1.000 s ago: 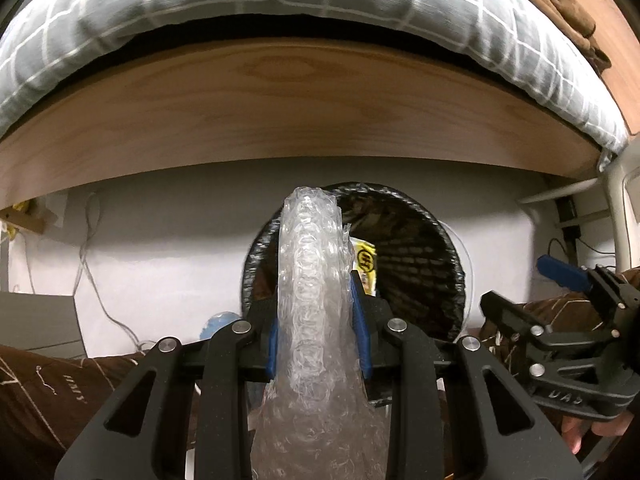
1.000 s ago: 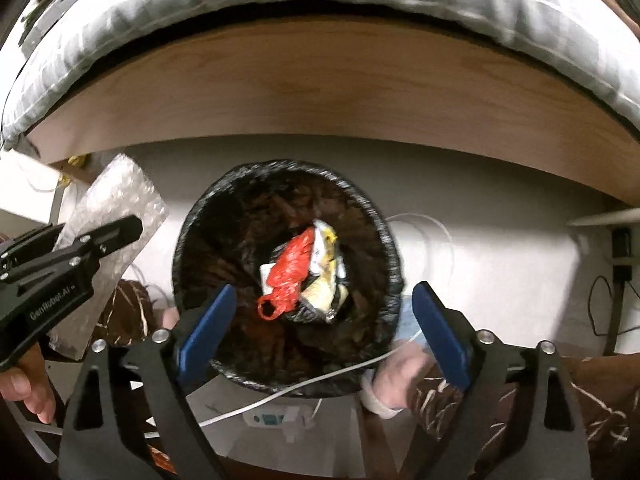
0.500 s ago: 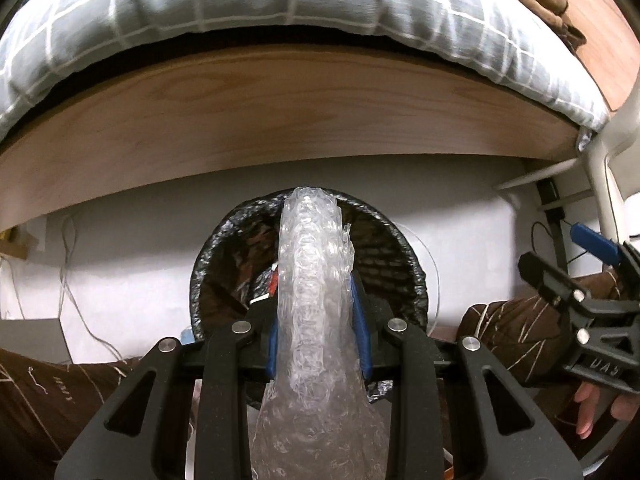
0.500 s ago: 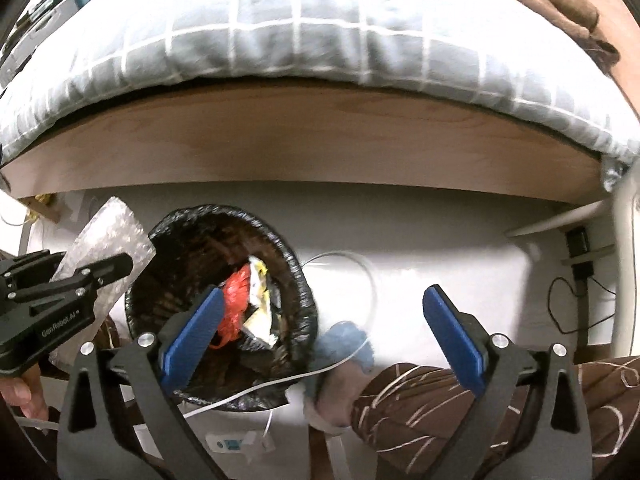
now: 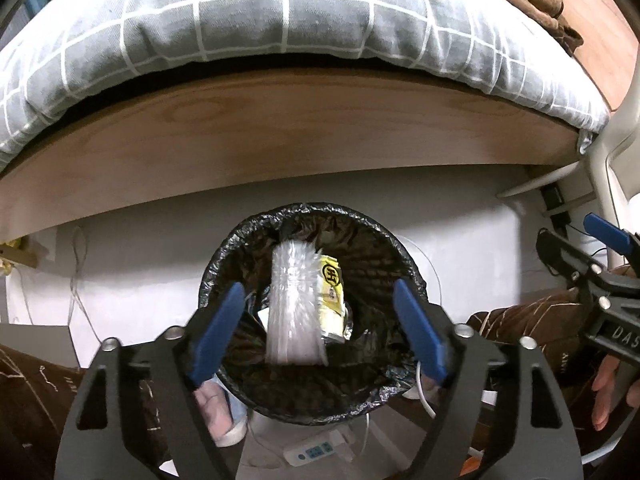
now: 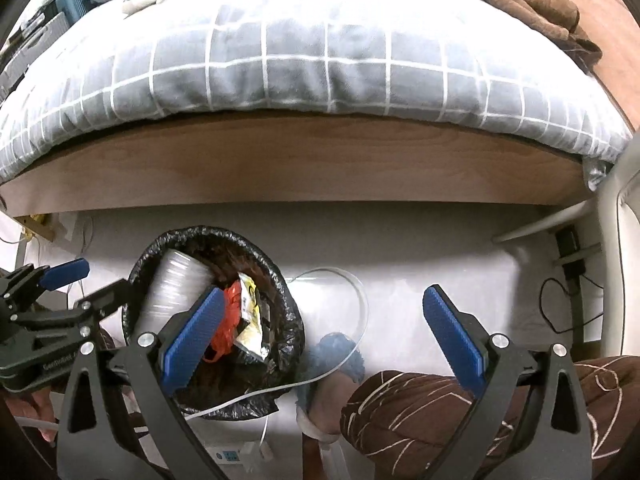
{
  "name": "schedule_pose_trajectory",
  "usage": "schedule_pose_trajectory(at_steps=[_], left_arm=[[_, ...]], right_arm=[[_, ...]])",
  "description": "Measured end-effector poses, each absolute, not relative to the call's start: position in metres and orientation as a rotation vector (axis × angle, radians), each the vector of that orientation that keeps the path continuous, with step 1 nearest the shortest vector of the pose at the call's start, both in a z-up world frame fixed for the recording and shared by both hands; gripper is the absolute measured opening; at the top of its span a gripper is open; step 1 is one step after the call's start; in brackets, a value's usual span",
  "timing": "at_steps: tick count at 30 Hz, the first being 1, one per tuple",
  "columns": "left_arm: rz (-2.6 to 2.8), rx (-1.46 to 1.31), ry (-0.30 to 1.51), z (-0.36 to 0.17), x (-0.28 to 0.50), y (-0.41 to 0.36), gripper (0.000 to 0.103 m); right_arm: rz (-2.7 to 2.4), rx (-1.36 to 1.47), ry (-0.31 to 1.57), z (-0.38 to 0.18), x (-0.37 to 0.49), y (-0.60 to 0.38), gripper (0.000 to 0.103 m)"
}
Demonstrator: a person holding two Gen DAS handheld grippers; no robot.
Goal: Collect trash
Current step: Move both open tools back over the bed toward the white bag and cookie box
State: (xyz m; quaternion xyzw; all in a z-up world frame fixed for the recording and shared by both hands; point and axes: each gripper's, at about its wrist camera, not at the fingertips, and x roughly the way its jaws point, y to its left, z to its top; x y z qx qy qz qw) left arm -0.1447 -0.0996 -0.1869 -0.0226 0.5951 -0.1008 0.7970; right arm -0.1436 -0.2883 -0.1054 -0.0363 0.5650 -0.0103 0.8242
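One sheet of bubble wrap (image 5: pixel 294 304), motion-blurred, sits inside the single black-lined trash bin (image 5: pixel 404 272) on the floor beside the bed (image 5: pixel 280 136). Also in the bin: one yellow wrapper (image 5: pixel 330 292) and one red bag (image 6: pixel 226 320). Left tool (image 5: pixel 320 332): fingers spread wide above the bin, gripping nothing. Right tool (image 6: pixel 324 348): fingers also wide, empty, just right of the bin.
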Motion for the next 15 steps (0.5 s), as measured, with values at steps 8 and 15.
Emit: schedule_pose_trajectory(at_steps=[8, 15], left_arm=[[-0.183, -0.01, 1.191, -0.159, -0.146, -0.097, 0.097], [-0.145, -0.026, 1.108, -0.129, -0.138, -0.082, 0.097]], right_arm=[[-0.015, -0.064, 1.137, -0.084, -0.141, -0.293, 0.095], [0.002, -0.044, 1.029, -0.056, -0.137, -0.292, 0.095]])
